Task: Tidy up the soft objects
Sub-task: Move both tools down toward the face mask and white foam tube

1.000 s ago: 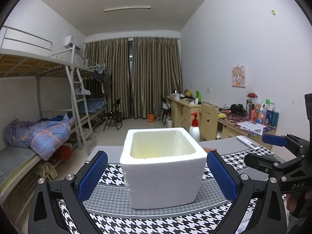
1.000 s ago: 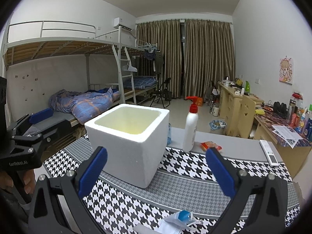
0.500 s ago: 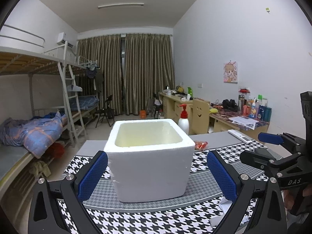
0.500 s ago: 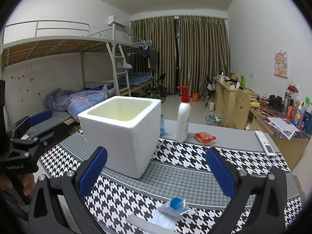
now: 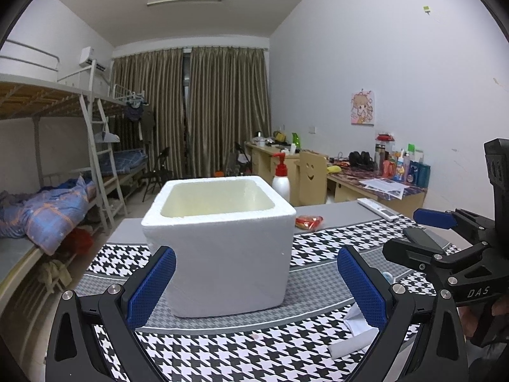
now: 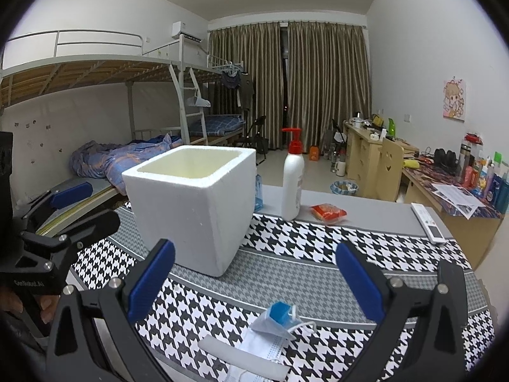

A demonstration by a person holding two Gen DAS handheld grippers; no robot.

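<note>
Both views have tilted down over the last second, bringing the crumpled white-and-blue face mask (image 6: 270, 331) up from the frame's bottom edge between the wide-spread, empty right gripper (image 6: 254, 281), likely its first pick, while the left gripper (image 5: 254, 286), equally wide and empty, faces the square white foam box (image 5: 219, 242).

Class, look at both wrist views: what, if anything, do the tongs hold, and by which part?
Nothing is held. The left tongs and right tongs stand open; the foam box and face mask rest untouched on the table.

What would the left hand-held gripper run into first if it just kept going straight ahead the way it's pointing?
Most likely the white foam box. It stands dead ahead of the open left hand-held gripper, its front wall between the blue pads; exact depth is hard to judge through the fisheye.
</note>
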